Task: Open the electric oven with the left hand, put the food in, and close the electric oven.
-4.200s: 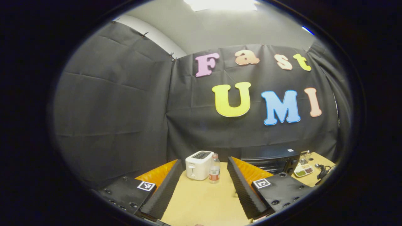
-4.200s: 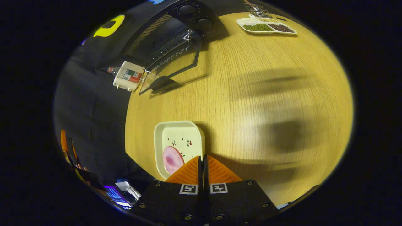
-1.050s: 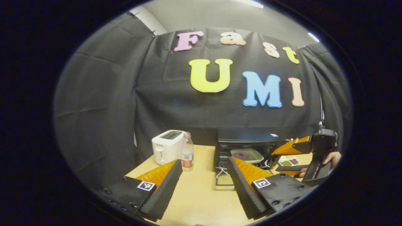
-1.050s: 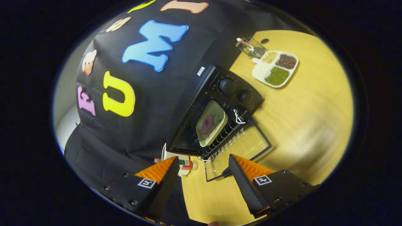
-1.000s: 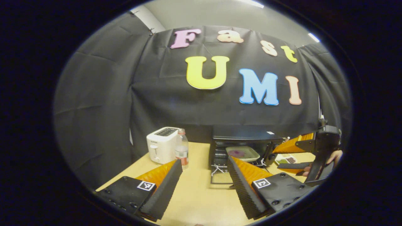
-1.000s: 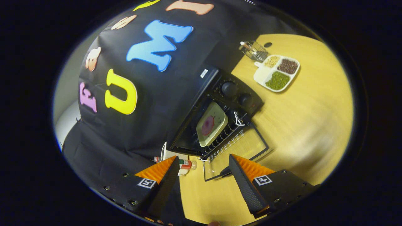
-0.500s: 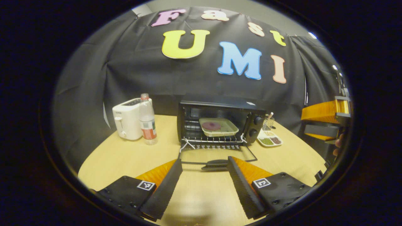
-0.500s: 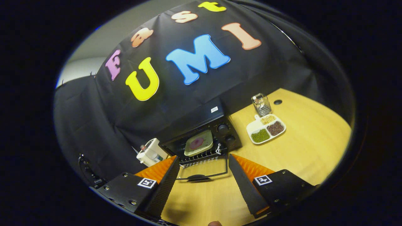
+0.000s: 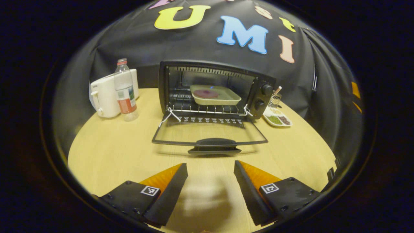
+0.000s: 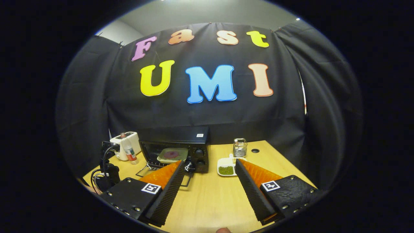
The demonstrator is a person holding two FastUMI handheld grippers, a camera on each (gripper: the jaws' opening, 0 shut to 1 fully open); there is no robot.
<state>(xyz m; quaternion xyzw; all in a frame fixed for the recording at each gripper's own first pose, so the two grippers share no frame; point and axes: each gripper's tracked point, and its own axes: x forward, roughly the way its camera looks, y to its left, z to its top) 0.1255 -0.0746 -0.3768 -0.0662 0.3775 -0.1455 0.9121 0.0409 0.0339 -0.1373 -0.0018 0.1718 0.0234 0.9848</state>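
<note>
Now closer to the electric oven [image 9: 215,89] than half a second ago, door [image 9: 210,134] down flat on the bench [image 9: 106,152]. Food [image 9: 206,93] on its plate [image 9: 215,96] inside on the rack. Left tongs [image 9: 210,170] spread, just short of the door handle [image 9: 215,142]. Right tongs [image 10: 208,168] spread, well back.

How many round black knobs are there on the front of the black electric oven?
2. Both sit on the panel at the right side of the black electric oven: an upper round black knob and a lower round black knob directly under it. Nothing seems hidden.
</note>
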